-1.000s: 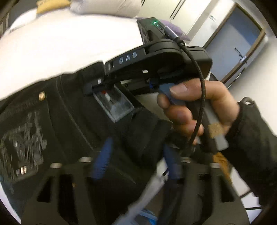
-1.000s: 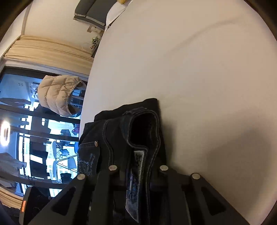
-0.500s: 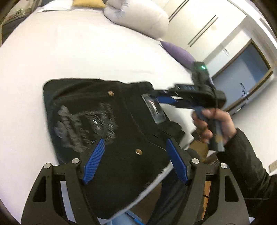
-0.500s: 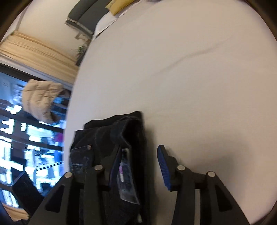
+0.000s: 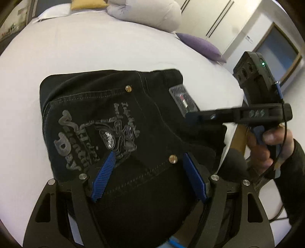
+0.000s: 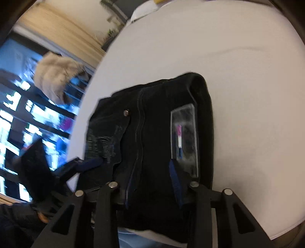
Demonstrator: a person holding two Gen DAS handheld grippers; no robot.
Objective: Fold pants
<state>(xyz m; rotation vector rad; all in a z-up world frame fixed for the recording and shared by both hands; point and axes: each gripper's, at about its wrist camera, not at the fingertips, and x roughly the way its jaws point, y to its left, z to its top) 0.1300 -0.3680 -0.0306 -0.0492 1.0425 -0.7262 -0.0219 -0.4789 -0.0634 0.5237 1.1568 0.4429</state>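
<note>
Black pants (image 5: 95, 95) lie folded into a thick block on the white bed (image 5: 95, 47), showing a silver printed pocket, brass rivets and a clear label patch (image 5: 183, 99). My left gripper (image 5: 149, 154) hovers open over the near end of the block, its blue pads apart and nothing pinched. A hand holds my right gripper (image 5: 189, 115) level over the label end. In the right wrist view the right gripper (image 6: 152, 167) hangs just above the pants (image 6: 156, 99) beside the label patch (image 6: 184, 137). Its jaws are closing with only air between them. The left gripper (image 6: 89, 164) shows at the left.
A pale pillow (image 5: 144, 11), a purple cushion (image 5: 198, 45) and a yellow one (image 5: 85, 3) lie at the bed's far end. The pants sit close to the near bed edge. A beige jacket (image 6: 57, 76) hangs by the window; a door (image 5: 276, 47) stands at the right.
The right gripper let go of the pants' folded edge, opened and lifted back. The left gripper drew back and down, so the whole folded block shows. The label patch lies flat on top.
</note>
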